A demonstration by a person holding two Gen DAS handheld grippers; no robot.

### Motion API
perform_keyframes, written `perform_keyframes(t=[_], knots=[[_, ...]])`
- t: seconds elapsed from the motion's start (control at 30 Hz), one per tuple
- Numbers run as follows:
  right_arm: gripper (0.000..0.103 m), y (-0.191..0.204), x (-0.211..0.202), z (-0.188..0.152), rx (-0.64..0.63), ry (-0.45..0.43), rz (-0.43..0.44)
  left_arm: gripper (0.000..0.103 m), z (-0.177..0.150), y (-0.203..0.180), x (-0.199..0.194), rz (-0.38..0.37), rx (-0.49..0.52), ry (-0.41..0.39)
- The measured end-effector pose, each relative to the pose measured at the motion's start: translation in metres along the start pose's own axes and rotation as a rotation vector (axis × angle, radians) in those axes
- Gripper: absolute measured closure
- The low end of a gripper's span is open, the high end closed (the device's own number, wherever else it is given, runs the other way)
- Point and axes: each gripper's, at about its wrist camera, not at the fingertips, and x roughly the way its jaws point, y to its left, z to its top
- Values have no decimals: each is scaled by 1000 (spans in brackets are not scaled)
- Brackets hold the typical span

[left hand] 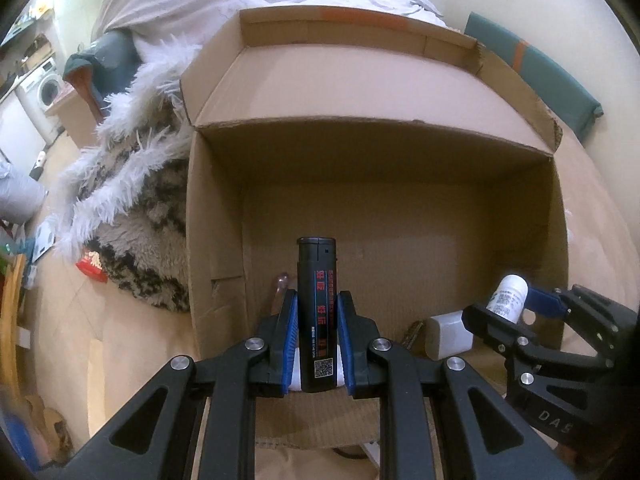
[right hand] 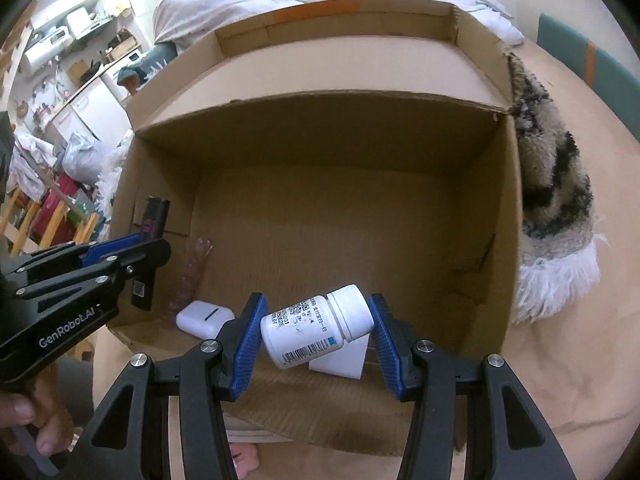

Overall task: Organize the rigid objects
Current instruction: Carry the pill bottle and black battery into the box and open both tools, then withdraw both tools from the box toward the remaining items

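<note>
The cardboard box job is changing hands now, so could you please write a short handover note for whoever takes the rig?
Left gripper: shut on the black lighter, held above the cardboard box.
Right gripper: shut on the white pill bottle, held tilted above the box.
Done: a white earbud case, a white block and a pinkish clear item lie on the box floor.
Left: set down lighter and bottle inside, then release.

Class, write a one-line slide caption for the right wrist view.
Right hand-held gripper holds a white pill bottle over an open cardboard box, beside the left hand-held gripper gripping a black lighter.
</note>
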Motion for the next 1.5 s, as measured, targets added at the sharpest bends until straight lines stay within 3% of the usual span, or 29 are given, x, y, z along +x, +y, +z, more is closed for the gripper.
perform_keyframes(t=[0.87,1.03,1.1,1.17,1.3,1.5], knots=[[49,-5,36,-1,28,133,-18,86,-10,-2,30,34,4,79],[49,-9,33,3,46,113,-1,76,-12,-5,27,23,3,78],[48,-12,28,4,57,94,14,59,-13,-7,25,33,8,68],[45,-15,25,7,71,75,29,49,-12,-7,22,42,0,52],[26,-18,15,10,98,23,56,40,-11,-2,18,31,-26,40],[18,-16,9,12,103,3,73,40,-9,0,20,31,-26,43]])
